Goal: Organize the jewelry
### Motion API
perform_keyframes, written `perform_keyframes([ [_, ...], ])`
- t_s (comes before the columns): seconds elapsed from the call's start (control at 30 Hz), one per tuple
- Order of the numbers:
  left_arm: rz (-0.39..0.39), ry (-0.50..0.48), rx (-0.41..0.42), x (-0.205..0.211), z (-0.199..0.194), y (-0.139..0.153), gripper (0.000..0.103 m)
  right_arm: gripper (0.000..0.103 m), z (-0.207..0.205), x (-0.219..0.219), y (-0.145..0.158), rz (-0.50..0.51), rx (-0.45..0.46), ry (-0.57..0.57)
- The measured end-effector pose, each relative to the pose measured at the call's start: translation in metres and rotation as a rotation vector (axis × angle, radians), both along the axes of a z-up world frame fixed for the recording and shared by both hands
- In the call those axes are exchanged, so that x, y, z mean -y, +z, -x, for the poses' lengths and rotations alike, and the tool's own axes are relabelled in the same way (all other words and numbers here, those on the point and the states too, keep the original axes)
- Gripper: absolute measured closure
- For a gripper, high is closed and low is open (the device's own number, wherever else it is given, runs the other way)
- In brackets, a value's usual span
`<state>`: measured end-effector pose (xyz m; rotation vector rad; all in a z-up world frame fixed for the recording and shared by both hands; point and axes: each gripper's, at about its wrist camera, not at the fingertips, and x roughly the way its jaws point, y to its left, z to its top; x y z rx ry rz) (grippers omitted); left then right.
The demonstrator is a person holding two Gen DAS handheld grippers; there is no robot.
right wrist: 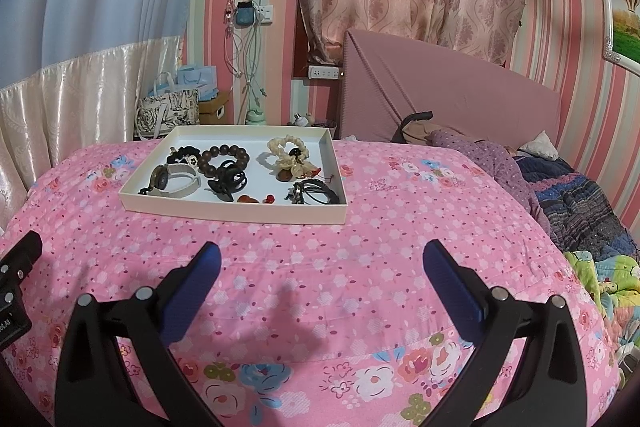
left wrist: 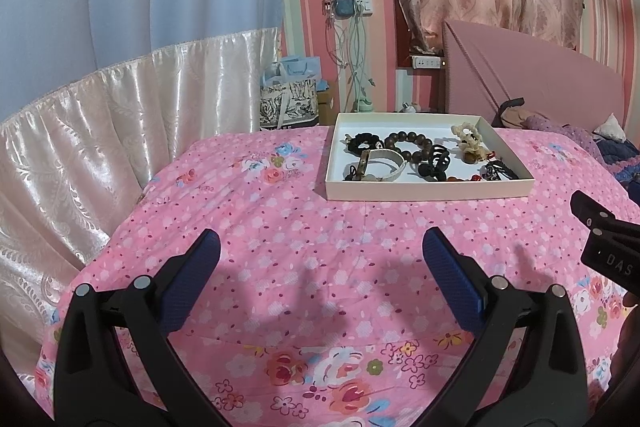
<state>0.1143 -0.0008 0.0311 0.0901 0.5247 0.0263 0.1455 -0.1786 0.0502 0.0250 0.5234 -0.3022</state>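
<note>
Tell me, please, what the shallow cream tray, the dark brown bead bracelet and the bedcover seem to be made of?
Shallow cream tray: probably cardboard, matte, with thin straight walls and sharp corners. Dark brown bead bracelet: likely wood, large round beads with a dull sheen, though resin is possible. Pink floral bedcover: woven printed fabric, soft, with stitched seams and slight wrinkles.

Shallow box [right wrist: 224, 213] sits on the bedspread [right wrist: 360, 267], well ahead of both grippers, the left gripper [left wrist: 320, 267] and right gripper [right wrist: 320, 267] side by side with jaws spread, nothing between them. In the box: bead bracelet [right wrist: 226, 155] toward the back, scrunchie [right wrist: 180, 153] to its left, watch [right wrist: 172, 181] at front left, hair claw [right wrist: 228, 181] mid-front, frilly scrunchie [right wrist: 286, 151] at back right, cord tangle [right wrist: 316, 191] at front right. Behind the box, bags [right wrist: 172, 107] on the floor at left; headboard [right wrist: 440, 99] at right, heaped clothes [right wrist: 560, 187] before it.
</note>
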Motion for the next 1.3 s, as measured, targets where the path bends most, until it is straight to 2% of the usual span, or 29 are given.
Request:
perform_keyframes([
  [1.3,-0.023,0.003,-0.007,0.0025,-0.0004,0.0016,0.003,0.002,0.0008,0.0034,-0.0009,0.0,0.002,-0.005],
])
